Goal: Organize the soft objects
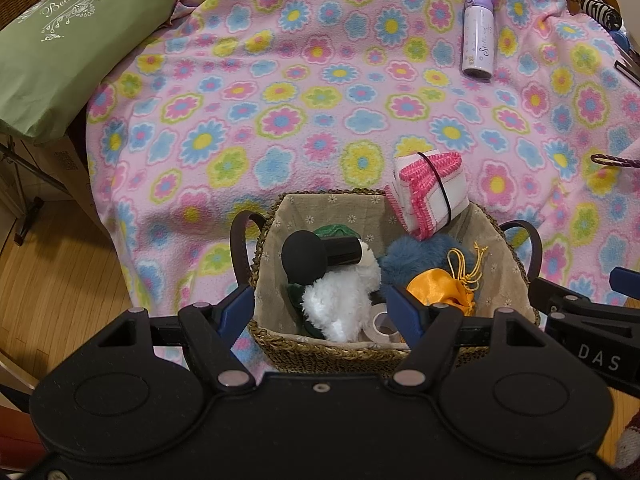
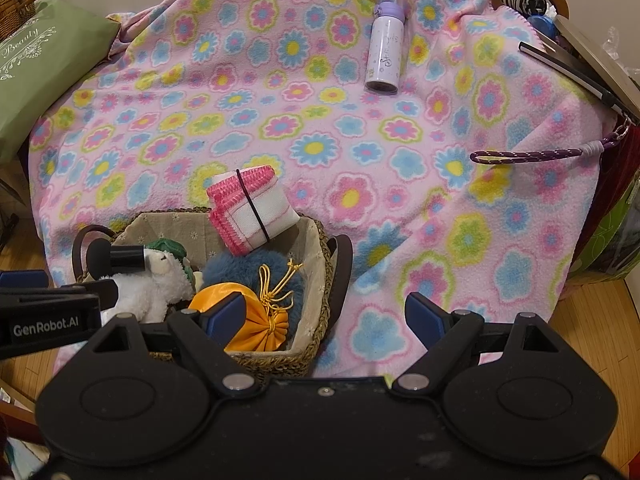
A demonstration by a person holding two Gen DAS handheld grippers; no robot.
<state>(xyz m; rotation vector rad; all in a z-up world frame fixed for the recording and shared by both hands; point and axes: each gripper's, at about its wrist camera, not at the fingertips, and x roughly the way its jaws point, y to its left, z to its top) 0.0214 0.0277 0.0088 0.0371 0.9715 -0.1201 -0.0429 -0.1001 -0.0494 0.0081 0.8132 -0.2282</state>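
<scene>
A woven basket [image 1: 280, 350] [image 2: 320, 248] with a beige liner sits on the flowered blanket. It holds a white plush toy [image 1: 340, 300] [image 2: 148, 288], a blue furry item [image 1: 416, 252] [image 2: 248, 268], an orange satin pouch [image 1: 444, 290] [image 2: 260, 320], a black massager [image 1: 316, 254] [image 2: 116, 258] and a tape roll [image 1: 380, 326]. A pink-and-white folded cloth bundle [image 1: 428, 188] [image 2: 252, 208] leans on the basket's far rim. My left gripper [image 1: 320, 314] is open and empty above the basket's near side. My right gripper [image 2: 324, 320] is open and empty, over the basket's right edge.
A purple bottle [image 1: 478, 36] [image 2: 386, 48] lies on the pink flowered blanket [image 1: 280, 100] [image 2: 360, 140]. A green pillow [image 1: 60, 48] [image 2: 36, 64] is at the left. A purple cord loop [image 2: 524, 156] and dark items lie at the right edge. Wooden floor [image 1: 52, 288] shows below.
</scene>
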